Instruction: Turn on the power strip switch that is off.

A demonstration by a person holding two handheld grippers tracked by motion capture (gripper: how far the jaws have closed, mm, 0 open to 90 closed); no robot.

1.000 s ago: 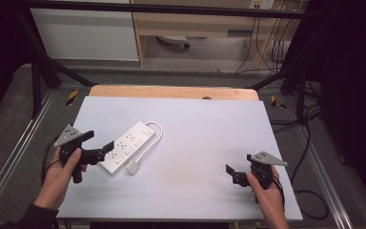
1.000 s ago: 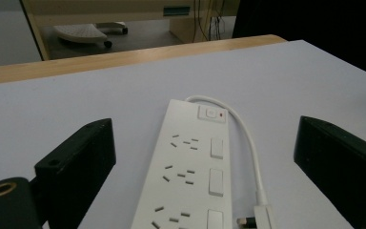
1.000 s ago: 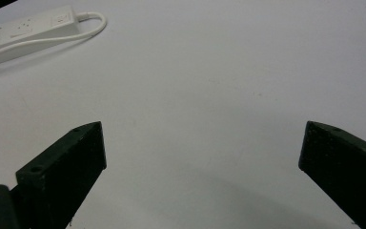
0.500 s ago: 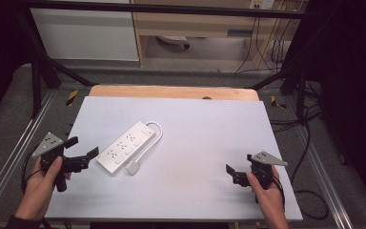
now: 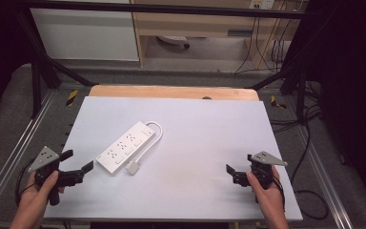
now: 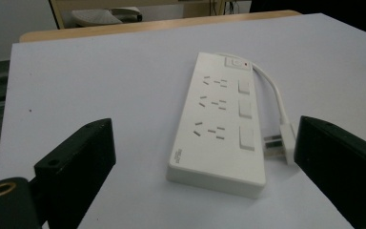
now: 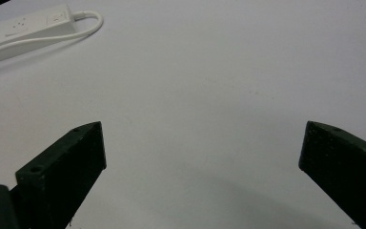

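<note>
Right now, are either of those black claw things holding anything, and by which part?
Nothing is held. The left gripper and right gripper both stand open, apart from the white power strip lying on the table.

one power strip [image 5: 125,147] with three sockets; one plug [image 5: 133,168]; two grippers [image 5: 77,161] [image 5: 238,169]

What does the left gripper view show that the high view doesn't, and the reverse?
Left gripper view alone: the power strip's socket slots, its switches and the plug's metal pins, seen between open jaws. High view alone: both hands, the left gripper and right gripper apart from the strip, and the floor and frame around. Both: the white strip, its looped cord and the white table.
</note>
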